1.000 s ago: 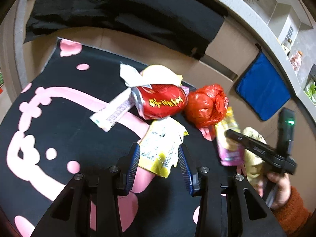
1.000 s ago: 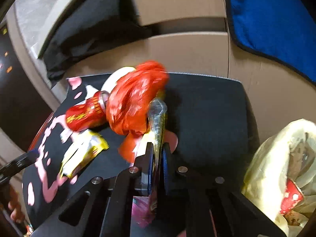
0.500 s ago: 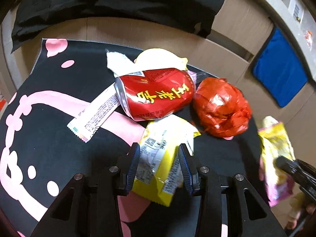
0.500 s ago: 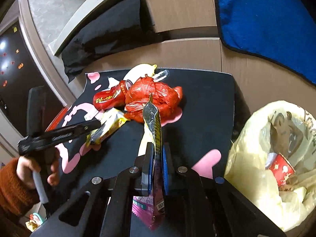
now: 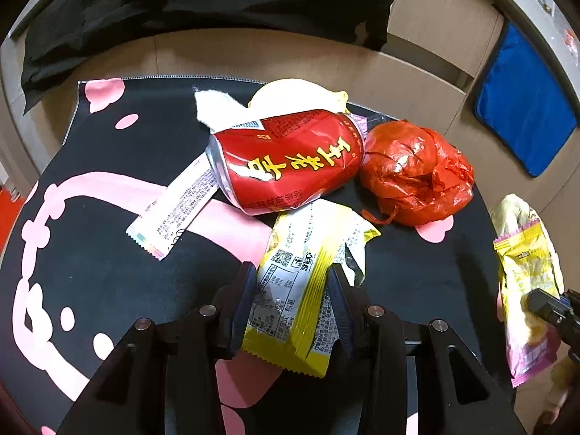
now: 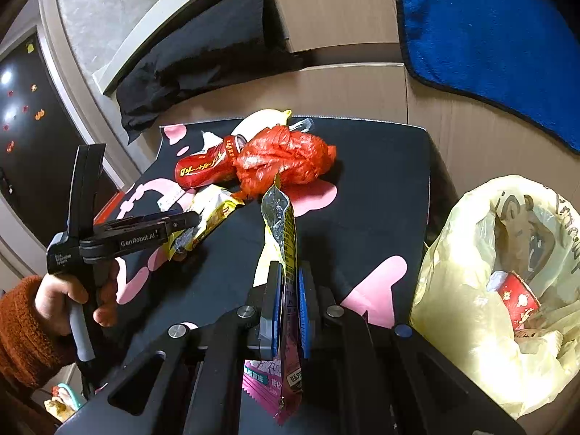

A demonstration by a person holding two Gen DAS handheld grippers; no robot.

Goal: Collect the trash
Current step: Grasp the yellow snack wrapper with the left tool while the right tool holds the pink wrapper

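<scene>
Left gripper (image 5: 293, 290): jaws spread around the yellow snack wrapper (image 5: 301, 290) lying on the black-and-pink mat (image 5: 90, 253); contact with the pads cannot be confirmed. Red can (image 5: 286, 159) and red plastic bag (image 5: 417, 174) lie toward the mat's far edge. Right gripper (image 6: 288, 304): jaws pinching a pink-and-yellow wrapper (image 6: 286, 239) edge-on, beside the open trash bag (image 6: 467, 253) past the mat's right edge.

A lived-in home room: a black mat (image 5: 90, 264) with pink cartoon shapes, cardboard boxes (image 6: 337, 14), a blue towel (image 6: 489, 36), a magnet-dotted dark door (image 6: 25, 108).
</scene>
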